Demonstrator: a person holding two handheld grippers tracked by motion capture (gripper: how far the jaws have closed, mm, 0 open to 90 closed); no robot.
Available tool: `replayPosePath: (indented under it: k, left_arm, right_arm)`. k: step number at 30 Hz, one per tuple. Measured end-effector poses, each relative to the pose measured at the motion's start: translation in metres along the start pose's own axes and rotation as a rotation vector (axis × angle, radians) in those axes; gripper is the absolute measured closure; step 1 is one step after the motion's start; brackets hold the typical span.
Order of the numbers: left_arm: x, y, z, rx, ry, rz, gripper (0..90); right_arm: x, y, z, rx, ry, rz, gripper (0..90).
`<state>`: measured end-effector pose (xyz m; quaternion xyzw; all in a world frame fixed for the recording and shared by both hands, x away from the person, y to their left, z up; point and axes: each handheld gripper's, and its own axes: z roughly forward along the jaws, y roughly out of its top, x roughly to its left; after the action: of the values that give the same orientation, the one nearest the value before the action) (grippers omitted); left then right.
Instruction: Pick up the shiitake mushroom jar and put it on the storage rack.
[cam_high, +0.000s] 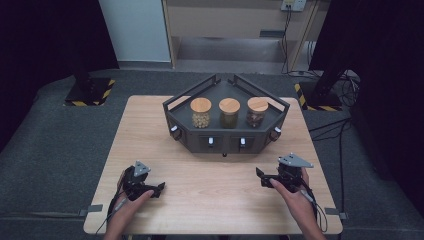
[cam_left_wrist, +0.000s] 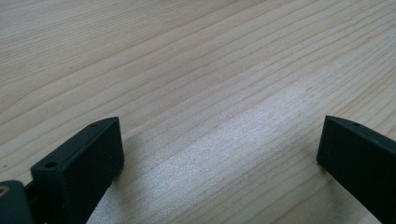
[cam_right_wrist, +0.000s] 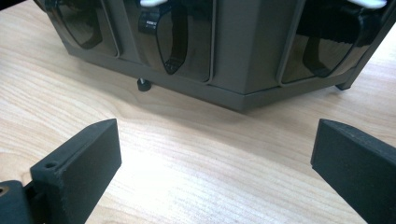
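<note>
We held a hand-held gripper in each hand, both low over the near part of the counter (cam_high: 150, 130) and both spread wide with nothing between the jaws. The left hand-held gripper (cam_high: 159, 188) pointed inward across bare wood, and its own view gave us wood grain between its jaws. The right hand-held gripper (cam_high: 260, 176) sat a little farther forward, its tips turned toward the middle; its own view looked straight at the dark front panels of the rack (cam_right_wrist: 243, 60), with a small foot beneath it. The rack (cam_high: 225, 142) stood beyond both hands, centred on the far half of the counter, its long axis running left to right. On its tray stood three wood-lidded jars in a row: a left jar (cam_high: 201, 113), a middle jar (cam_high: 229, 113) and a right jar (cam_high: 257, 112). We judged the right hand-held gripper the nearer one, with the right jar ahead and slightly inward of it, so any reach had to go forward and up over the rack's front rail.
</note>
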<state>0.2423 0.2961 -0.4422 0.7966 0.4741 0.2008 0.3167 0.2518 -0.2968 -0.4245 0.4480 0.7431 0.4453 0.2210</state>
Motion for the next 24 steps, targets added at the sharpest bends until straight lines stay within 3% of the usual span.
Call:
replayPosePath:
  k: [24]
  left_arm:
    - [0.0, 0.0, 0.0, 0.0, 0.001, 0.0, 0.0]
  right_arm:
    - [0.013, -0.01, 0.006, 0.059, 0.048, -0.033, 1.7]
